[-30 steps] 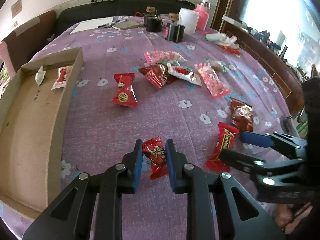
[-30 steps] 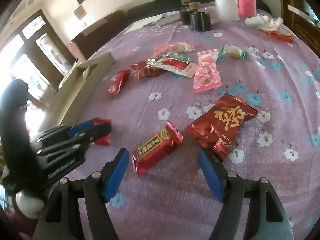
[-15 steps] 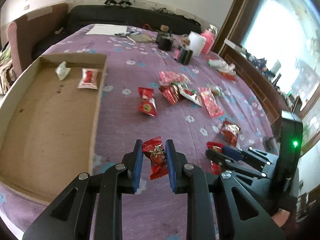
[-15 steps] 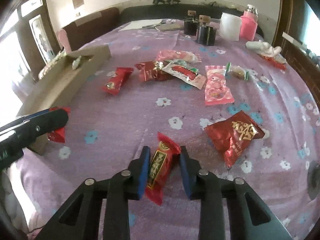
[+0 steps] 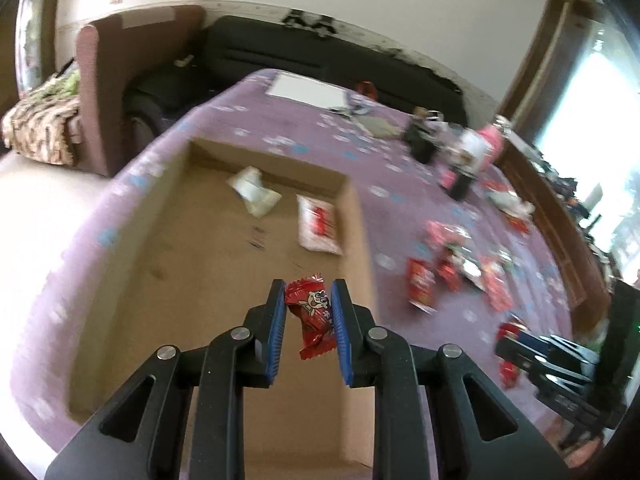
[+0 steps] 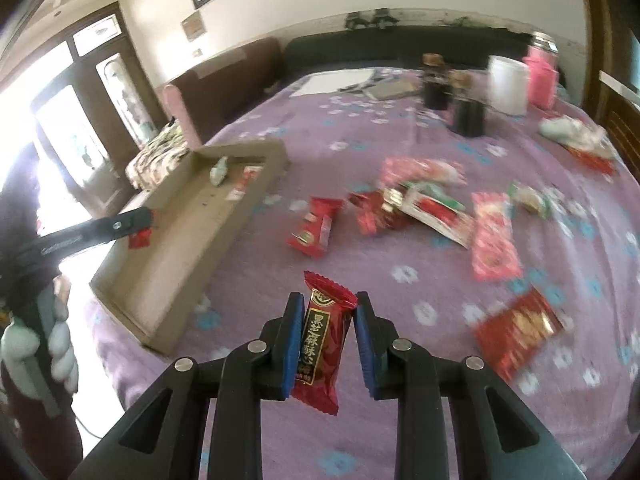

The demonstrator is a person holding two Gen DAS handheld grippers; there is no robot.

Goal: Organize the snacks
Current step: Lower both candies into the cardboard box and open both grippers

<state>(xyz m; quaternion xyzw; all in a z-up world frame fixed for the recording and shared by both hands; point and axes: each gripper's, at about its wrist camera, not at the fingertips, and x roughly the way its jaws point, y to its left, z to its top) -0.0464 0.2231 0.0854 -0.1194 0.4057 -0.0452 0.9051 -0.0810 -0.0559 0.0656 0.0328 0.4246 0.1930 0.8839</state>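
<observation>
Left wrist view first: the left hand-held gripper (image 5: pixel 307 322) is clamped on a small red candy (image 5: pixel 311 312), just as it was 1 second ago, but the backdrop has switched. Back then the candy hung over the purple flowered cloth; now it hangs above the floor of the cardboard tray (image 5: pixel 168 280), near the tray's right wall. 2 white packets (image 5: pixel 318 230) already lie at the tray's far end. The loose snacks (image 5: pixel 456 276) sit well apart on the bench (image 5: pixel 400 184) to the right, blurred by the swing. So this candy looks ready to be let go into the tray.

Over to the right wrist view: here is the bigger change. 1 second ago the right hand-held gripper (image 6: pixel 326 330) stood wide open around a long red bar (image 6: pixel 322 340) lying on the cloth; now its blue pads are shut on that bar, which is off the cloth and held upright between them. The tray sits to the left with the left hand-held gripper over it, the candy showing at its tip. At least 6 snacks are left on the cloth, so the job is far from finished.
</observation>
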